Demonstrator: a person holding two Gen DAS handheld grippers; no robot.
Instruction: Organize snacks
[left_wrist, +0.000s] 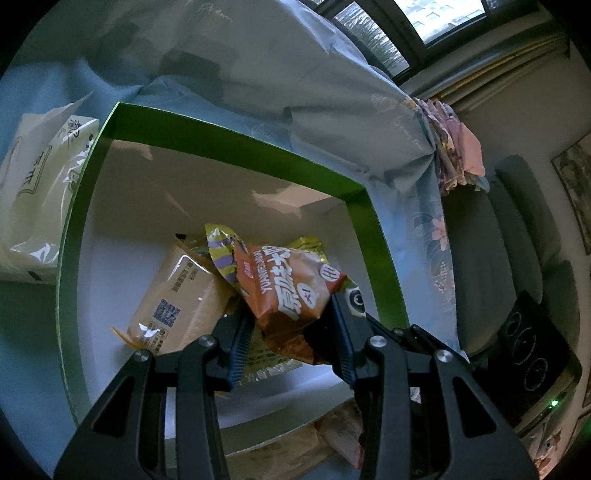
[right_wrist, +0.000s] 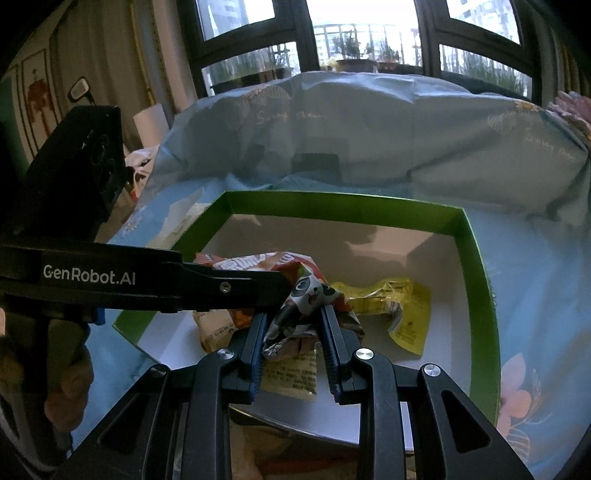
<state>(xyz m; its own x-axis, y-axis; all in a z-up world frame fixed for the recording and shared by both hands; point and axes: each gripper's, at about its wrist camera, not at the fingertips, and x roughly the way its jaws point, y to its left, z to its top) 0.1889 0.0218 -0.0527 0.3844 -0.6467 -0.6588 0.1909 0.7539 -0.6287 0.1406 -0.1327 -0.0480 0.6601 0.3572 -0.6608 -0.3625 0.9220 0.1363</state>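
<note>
A green-rimmed box (left_wrist: 380, 236) with a white inside sits on a blue bedsheet; it also shows in the right wrist view (right_wrist: 476, 266). My left gripper (left_wrist: 291, 314) is shut on an orange-red snack bag (left_wrist: 288, 284) held over the box. My right gripper (right_wrist: 291, 317) is shut on a panda-print packet (right_wrist: 306, 295) over the same box. Inside lie a beige packet with a QR code (left_wrist: 173, 302), a yellow-purple bag (left_wrist: 221, 251) and a yellow packet (right_wrist: 402, 306). The left gripper's arm (right_wrist: 147, 284) crosses the right wrist view.
A white paper bag (left_wrist: 37, 177) stands left of the box. A pale blue quilt (right_wrist: 369, 140) lies piled behind it. More packets (left_wrist: 332, 435) lie in front of the box. A grey sofa (left_wrist: 517, 258) is at the right, and a window (right_wrist: 351, 33) lies beyond.
</note>
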